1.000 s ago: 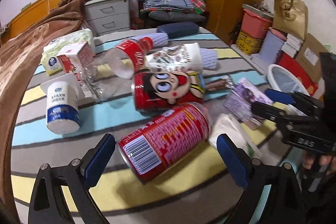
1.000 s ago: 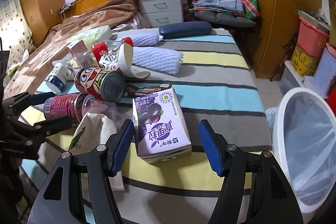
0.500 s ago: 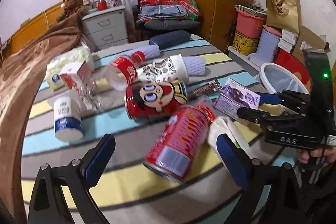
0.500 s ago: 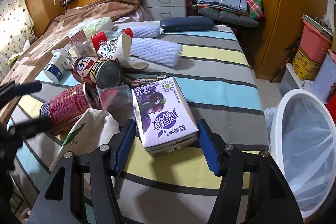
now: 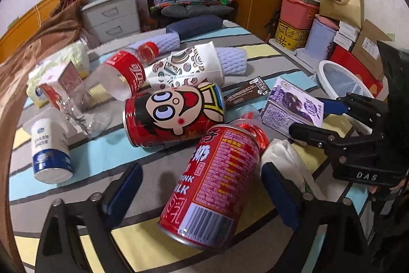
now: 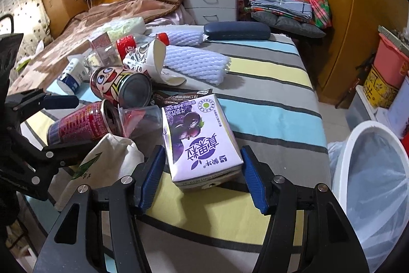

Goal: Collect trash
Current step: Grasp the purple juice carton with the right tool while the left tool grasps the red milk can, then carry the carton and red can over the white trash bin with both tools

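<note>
Trash lies on a striped bed. A red milk can (image 5: 212,186) lies between the open fingers of my left gripper (image 5: 202,191), touching neither pad; it also shows in the right wrist view (image 6: 81,126). A purple drink carton (image 6: 202,140) lies between the open fingers of my right gripper (image 6: 202,175), with its near end between the blue pads; the left wrist view shows it too (image 5: 294,106). A white bin with a bag liner (image 6: 375,181) stands on the floor to the right.
A cartoon can (image 5: 176,114), a patterned paper cup (image 5: 184,68), a cola bottle (image 5: 122,76), a white yogurt bottle (image 5: 48,147), a crumpled white bag (image 6: 107,157), a clear plastic cup (image 6: 140,117), a brown wrapper (image 5: 245,94) and foam sleeves (image 6: 196,63) lie on the bed.
My left gripper has moved forward around the red can, which has turned end-on towards it. My right gripper has moved forward so the carton's end sits between its pads.
</note>
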Action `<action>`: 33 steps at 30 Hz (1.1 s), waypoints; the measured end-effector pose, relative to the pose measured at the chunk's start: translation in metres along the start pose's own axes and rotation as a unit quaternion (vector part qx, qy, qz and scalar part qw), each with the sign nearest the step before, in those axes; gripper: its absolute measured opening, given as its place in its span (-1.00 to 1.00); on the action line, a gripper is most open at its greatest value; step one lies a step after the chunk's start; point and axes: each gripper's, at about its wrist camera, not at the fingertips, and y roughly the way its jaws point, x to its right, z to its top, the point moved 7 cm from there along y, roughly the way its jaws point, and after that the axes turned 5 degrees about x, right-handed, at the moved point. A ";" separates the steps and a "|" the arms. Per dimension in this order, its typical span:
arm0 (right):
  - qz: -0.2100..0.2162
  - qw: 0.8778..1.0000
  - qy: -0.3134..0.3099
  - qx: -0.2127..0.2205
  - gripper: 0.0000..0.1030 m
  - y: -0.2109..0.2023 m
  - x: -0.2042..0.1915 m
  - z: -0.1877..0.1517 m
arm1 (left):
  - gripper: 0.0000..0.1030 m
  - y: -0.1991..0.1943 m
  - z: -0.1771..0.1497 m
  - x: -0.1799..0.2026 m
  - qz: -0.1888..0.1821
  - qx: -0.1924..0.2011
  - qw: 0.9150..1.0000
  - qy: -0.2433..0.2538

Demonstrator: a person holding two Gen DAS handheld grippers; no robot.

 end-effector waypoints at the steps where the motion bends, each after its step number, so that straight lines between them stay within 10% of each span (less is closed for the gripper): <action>1: 0.000 1.000 -0.007 -0.004 0.20 0.002 -0.001 0.000 | 0.68 0.003 -0.001 -0.001 -0.003 -0.005 1.000 -0.005; 11: 0.003 1.000 0.003 -0.014 0.20 0.006 0.005 -0.003 | 0.04 0.012 -0.003 0.003 -0.015 -0.022 1.000 -0.016; 33: 0.012 0.998 0.042 0.049 0.16 -0.028 0.016 0.004 | 0.01 -0.037 0.002 0.017 0.021 0.027 0.997 -0.068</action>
